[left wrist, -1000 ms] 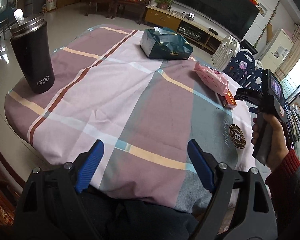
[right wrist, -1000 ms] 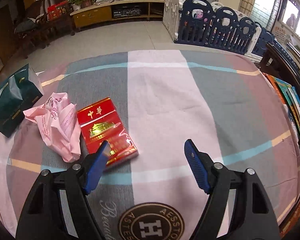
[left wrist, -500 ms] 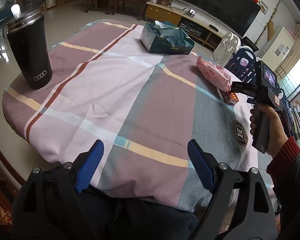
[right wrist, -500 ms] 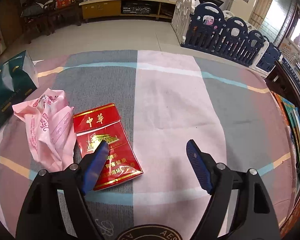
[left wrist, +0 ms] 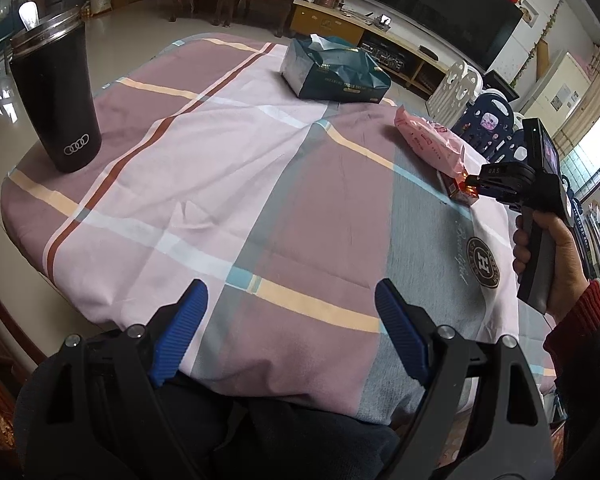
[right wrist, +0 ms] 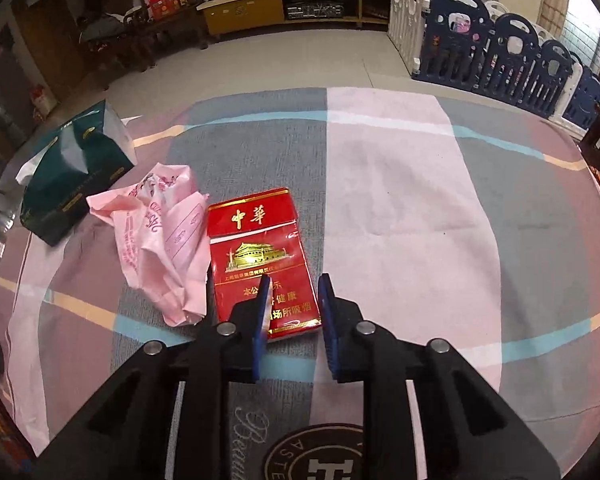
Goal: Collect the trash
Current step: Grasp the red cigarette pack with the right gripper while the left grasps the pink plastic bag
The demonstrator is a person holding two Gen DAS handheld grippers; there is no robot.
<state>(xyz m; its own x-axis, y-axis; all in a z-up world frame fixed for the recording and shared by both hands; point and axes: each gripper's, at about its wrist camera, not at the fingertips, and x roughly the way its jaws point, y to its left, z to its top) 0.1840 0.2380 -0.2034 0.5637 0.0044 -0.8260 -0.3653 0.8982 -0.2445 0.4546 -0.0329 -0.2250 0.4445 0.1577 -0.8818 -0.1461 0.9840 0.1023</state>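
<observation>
Now the right gripper (right wrist: 291,304) has narrowed from wide spread half a second ago to a slim gap, fingers low over the near end of the red cigarette pack (right wrist: 260,256); contact not resolvable. Pack lies flat on the bench (right wrist: 400,208), touching the crumpled pink bag (right wrist: 160,232) on its left. Left gripper (left wrist: 288,320) unchanged, spread wide over the near edge, empty. Judgement: first pickup is starting; thin flat pack may slip

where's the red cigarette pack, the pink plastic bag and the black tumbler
red cigarette pack (right wrist: 256,256), right wrist view, middle of its front face
pink plastic bag (right wrist: 160,236), right wrist view, crumpled middle
black tumbler (left wrist: 58,104), left wrist view, side wall above the logo
</observation>
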